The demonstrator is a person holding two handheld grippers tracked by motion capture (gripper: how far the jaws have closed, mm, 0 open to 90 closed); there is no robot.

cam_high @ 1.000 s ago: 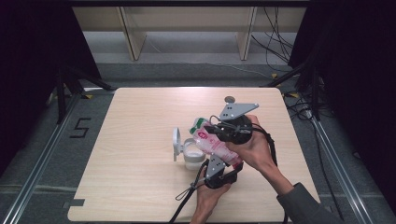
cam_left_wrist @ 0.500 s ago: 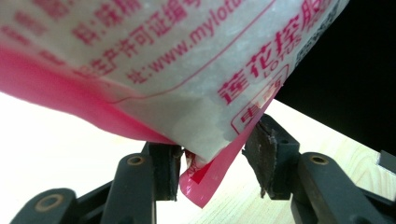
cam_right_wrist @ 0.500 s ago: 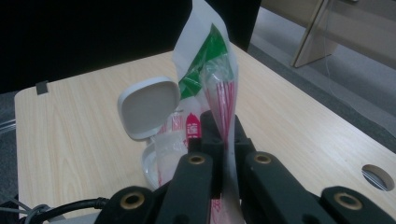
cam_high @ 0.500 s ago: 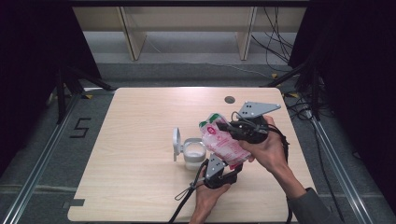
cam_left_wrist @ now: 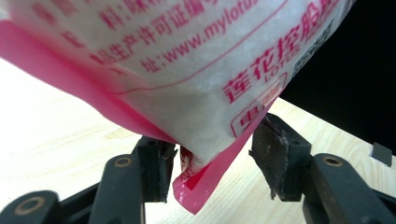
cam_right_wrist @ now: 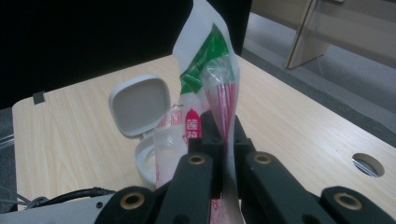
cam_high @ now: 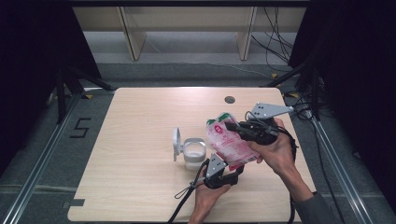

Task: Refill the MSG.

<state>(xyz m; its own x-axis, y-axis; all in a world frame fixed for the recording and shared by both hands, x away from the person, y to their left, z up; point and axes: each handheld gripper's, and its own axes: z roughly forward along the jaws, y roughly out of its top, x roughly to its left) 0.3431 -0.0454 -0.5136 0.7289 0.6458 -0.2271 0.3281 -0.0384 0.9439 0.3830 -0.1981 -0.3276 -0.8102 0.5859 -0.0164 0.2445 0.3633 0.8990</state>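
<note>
Beside container (cam_high: pixel 194 153): bag (cam_high: pixel 229 142) shifted right w/ clamped right gripper (cam_high: pixel 236 127); left gripper (cam_high: pixel 223 169) newly apart.

From above, the right hand (cam_high: pixel 275 147) and its tool (cam_high: pixel 235 127) cover part of the pink bag (cam_high: pixel 229 144). The bag runs off the top edge in the left gripper view, its print cut short. The white jar (cam_right_wrist: pixel 148 161) sits half hidden behind the bag in the right gripper view.
</note>
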